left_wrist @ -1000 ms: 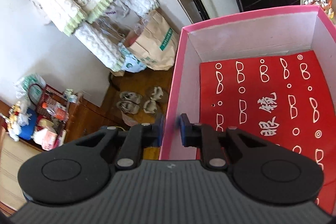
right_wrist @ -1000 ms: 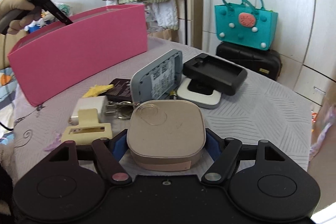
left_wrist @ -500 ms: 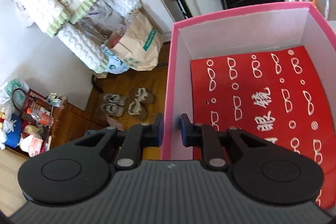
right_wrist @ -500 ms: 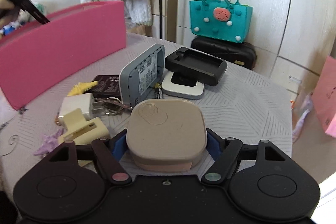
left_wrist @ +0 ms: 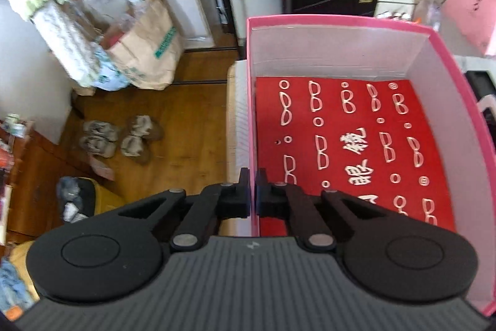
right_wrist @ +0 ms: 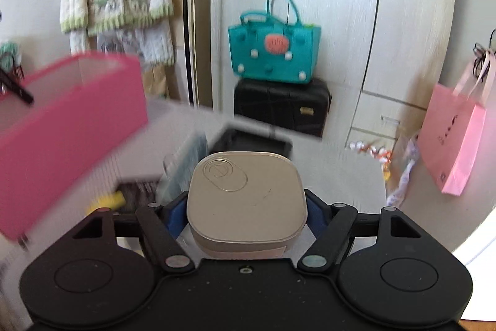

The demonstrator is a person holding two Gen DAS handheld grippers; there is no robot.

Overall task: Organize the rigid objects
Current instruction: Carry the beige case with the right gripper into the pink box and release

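The left gripper (left_wrist: 251,191) has just closed its jaws onto the near left wall of the pink box (left_wrist: 341,20); one second ago a small gap stood on each side of this wall, now the fingers pinch it. The view also looks more steeply down, so the whole red bottom (left_wrist: 341,151) of the box shows.

The right gripper (right_wrist: 246,211) holds the beige square device (right_wrist: 246,197) between its wide-set blue pads, the same grip as before. It is now lifted off the table; earlier the device stood among the other items, which now lie blurred below it. The pink box (right_wrist: 62,126) is at the left.

On the red bottom are white glasses drawings and the Chinese characters 眼镜. The brown paper bag (left_wrist: 145,42) on the floor has green print, too blurred to read
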